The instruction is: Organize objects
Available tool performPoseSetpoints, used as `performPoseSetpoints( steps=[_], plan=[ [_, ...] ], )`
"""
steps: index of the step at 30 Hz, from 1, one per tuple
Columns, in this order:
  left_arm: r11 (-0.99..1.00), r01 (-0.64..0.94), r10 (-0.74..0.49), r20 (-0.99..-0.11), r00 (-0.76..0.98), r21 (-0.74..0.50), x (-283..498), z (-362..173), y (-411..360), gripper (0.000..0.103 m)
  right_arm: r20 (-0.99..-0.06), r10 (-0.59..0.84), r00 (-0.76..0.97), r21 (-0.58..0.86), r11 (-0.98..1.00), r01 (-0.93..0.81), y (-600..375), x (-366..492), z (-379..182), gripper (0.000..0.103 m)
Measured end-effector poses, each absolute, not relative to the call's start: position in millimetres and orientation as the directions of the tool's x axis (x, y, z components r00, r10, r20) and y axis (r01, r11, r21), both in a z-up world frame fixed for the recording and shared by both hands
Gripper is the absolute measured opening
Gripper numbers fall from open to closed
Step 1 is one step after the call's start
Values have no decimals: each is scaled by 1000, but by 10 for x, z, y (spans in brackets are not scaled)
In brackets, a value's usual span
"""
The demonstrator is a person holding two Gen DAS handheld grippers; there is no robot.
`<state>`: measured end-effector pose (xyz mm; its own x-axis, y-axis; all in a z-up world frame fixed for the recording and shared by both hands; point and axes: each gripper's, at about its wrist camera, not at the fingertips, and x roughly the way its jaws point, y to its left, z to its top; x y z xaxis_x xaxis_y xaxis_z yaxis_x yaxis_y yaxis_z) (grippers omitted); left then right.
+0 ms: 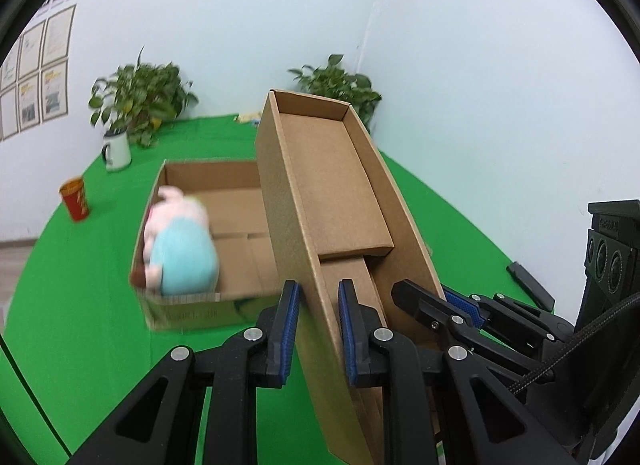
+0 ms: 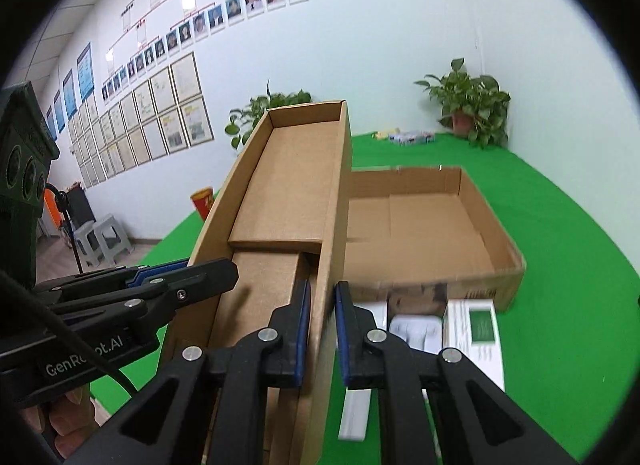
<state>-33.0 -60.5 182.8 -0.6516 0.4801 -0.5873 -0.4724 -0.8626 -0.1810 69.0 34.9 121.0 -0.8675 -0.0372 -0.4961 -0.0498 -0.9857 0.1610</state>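
A long brown cardboard lid [image 1: 332,201] is held up, tilted, between both grippers. My left gripper [image 1: 318,307] is shut on the lid's left wall. My right gripper [image 2: 322,305] is shut on its right wall [image 2: 334,225]; its fingers also show in the left wrist view [image 1: 424,303]. The left gripper's fingers show in the right wrist view [image 2: 188,277]. Behind the lid lies an open cardboard box [image 1: 188,305] on the green table, with a pink and light-blue plush toy [image 1: 180,241] in its left end. The box shows in the right wrist view too [image 2: 492,225].
A red cup [image 1: 75,199], a white mug [image 1: 117,149] and two potted plants [image 1: 140,97] [image 1: 340,83] stand at the back of the green table [image 1: 80,329]. White boxes [image 2: 472,329] lie before the open box. A black object [image 1: 530,283] lies at right.
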Motion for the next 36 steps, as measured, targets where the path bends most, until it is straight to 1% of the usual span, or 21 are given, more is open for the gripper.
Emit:
performPoseSetpoints(
  steps=[5, 14, 19, 28, 36],
  plan=[
    [-852, -495, 496, -565, -659, -170, -607, 2130, -440, 17, -455, -8, -891, 138, -989, -62, 469, 507, 1426, 11],
    [-846, -504, 509, -550, -662, -177, -1152, 2442, -305, 16, -437, 32, -899, 99, -992, -84, 598, 114, 1579, 11],
    [-846, -504, 506, -555, -660, -173, -1471, 2478, -301, 16, -439, 32, -898, 97, -992, -83, 651, -148, 1612, 11],
    [-871, -454, 467, -605, -645, -188, -2155, 2216, -400, 15, -493, 10, -870, 106, -992, -72, 653, -703, 1477, 10],
    [-906, -390, 381, -715, -586, -163, -2737, 1610, -516, 14, -567, -51, -822, 158, -986, -48, 639, -1193, 1072, 10]
  ],
)
